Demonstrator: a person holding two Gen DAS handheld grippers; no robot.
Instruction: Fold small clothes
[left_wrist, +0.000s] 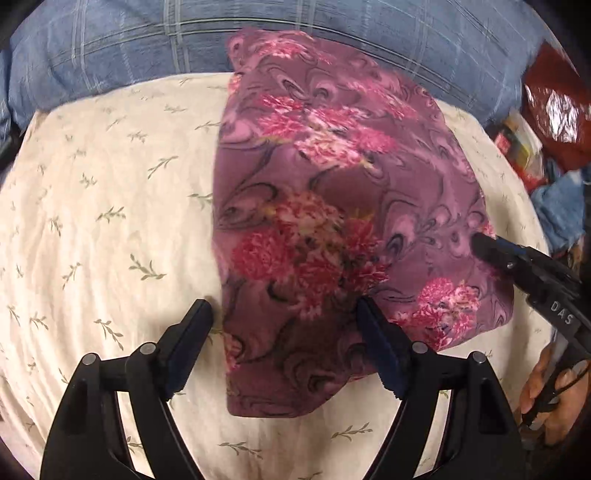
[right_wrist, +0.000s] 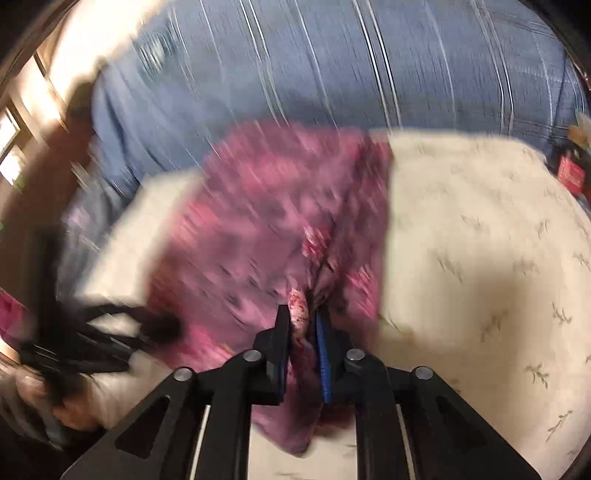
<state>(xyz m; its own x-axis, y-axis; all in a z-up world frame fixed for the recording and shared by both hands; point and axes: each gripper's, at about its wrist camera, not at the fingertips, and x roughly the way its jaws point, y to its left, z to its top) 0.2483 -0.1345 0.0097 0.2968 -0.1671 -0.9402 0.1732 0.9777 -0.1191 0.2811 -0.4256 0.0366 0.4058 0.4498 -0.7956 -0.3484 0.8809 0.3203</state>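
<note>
A purple garment with pink flower print (left_wrist: 332, 206) lies folded on a cream sheet with small leaf sprigs (left_wrist: 96, 206). My left gripper (left_wrist: 284, 314) is open, its jaws standing wide over the garment's near left edge. My right gripper (right_wrist: 303, 317) is shut on a bunched edge of the same garment (right_wrist: 258, 221); that view is blurred by motion. The right gripper also shows in the left wrist view (left_wrist: 480, 243) at the garment's right edge. The left gripper shows as a dark blur in the right wrist view (right_wrist: 162, 325).
A blue checked pillow (left_wrist: 332, 33) lies along the far side of the sheet. Red packaging and clutter (left_wrist: 554, 110) sit off the right side. A hand (left_wrist: 550, 398) holds the right gripper's handle.
</note>
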